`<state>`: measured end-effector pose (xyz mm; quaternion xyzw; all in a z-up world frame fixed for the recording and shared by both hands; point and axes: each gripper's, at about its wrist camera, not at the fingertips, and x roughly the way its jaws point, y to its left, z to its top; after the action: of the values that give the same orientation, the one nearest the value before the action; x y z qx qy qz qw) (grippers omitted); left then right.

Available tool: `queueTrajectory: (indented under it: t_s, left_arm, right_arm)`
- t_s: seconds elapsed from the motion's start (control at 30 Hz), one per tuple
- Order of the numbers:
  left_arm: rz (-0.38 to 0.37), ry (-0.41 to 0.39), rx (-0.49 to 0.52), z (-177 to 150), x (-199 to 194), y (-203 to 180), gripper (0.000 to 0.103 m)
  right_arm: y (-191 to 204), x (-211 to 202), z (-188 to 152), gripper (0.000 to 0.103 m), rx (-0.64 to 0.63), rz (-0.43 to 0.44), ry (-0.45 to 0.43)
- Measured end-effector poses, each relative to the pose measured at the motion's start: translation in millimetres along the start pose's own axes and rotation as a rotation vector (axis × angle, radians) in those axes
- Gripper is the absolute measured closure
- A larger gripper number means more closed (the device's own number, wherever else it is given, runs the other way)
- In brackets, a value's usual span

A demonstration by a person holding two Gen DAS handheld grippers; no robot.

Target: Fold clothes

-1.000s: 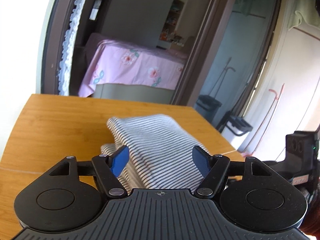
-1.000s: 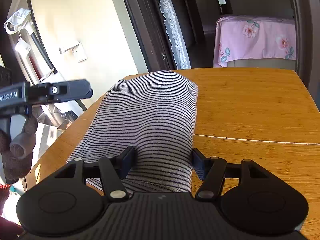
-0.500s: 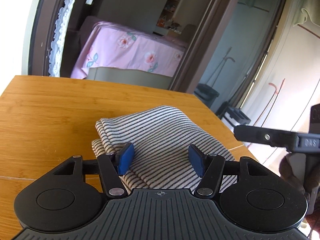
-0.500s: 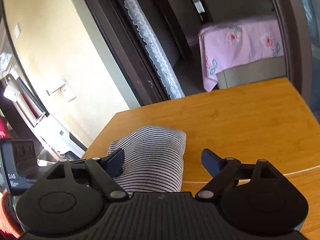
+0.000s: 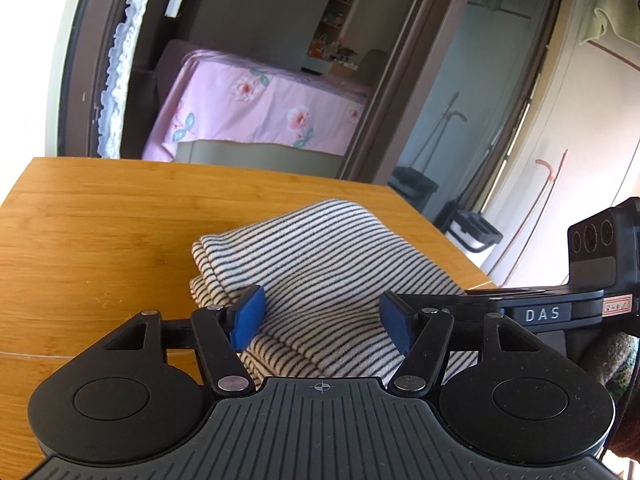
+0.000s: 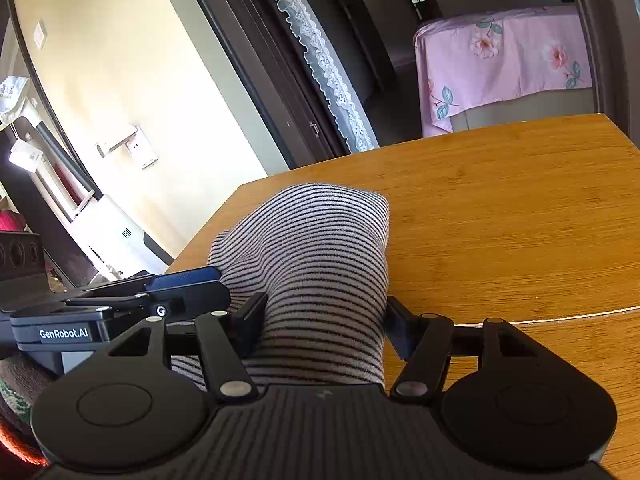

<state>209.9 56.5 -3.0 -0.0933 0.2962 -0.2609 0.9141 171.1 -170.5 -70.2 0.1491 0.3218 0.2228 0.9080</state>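
Left wrist view: left gripper point(image 5: 322, 322) hovers low over the striped garment point(image 5: 320, 264), jaws spread, pinching nothing.
Garment: folded, layered, lying on the wooden table point(image 5: 100, 240) near its right edge.
Right wrist view: right gripper point(image 6: 320, 320) has dropped back onto the garment point(image 6: 320, 256); jaws narrower than half a second ago, flanking the cloth; whether they pinch it cannot be told.
Implication: probably final pressing or straightening of a nearly finished fold.

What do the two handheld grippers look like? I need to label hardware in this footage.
Both are matte black, with a ribbed body, two round discs and silver rivets on the linkages. The left gripper has blue finger pads and a "GenRobot.AI" label; the right gripper has dark pads and white "DAS" lettering on its side.
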Motion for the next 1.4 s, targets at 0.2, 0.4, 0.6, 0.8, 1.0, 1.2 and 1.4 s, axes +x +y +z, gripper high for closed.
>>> queueTrajectory:
  t_s: [0.2, 0.4, 0.6, 0.8, 1.0, 1.2, 1.4]
  left_arm:
    - [0.104, 0.037, -0.005, -2, -28, -25, 0.011]
    - [0.049, 0.170, -0.072, -30, -23, -22, 0.012]
    - [0.013, 0.162, -0.077, -33, -22, -21, 0.026]
    - [0.007, 0.158, -0.062, -34, -22, -23, 0.028]
    - [0.008, 0.131, -0.092, -30, -30, -18, 0.029]
    - [0.047, 0.106, -0.101, -26, -43, -4, 0.029]
    - [0.036, 0.102, -0.112, -31, -56, -1, 0.034]
  right_arm:
    - [7, 0, 0, 0.040, -0.046, -0.032, -0.014]
    - [8, -17, 3, 0.020, -0.062, -0.032, 0.007]
    - [-5, -44, -18, 0.010, -0.030, 0.010, 0.069]
    - [-2, -52, -26, 0.034, -0.010, 0.061, 0.082]
    - [13, -60, -19, 0.050, -0.040, 0.063, 0.035]
    - [17, -55, -25, 0.045, -0.143, -0.038, 0.032]
    - [25, -62, -26, 0.034, -0.220, -0.067, -0.001]
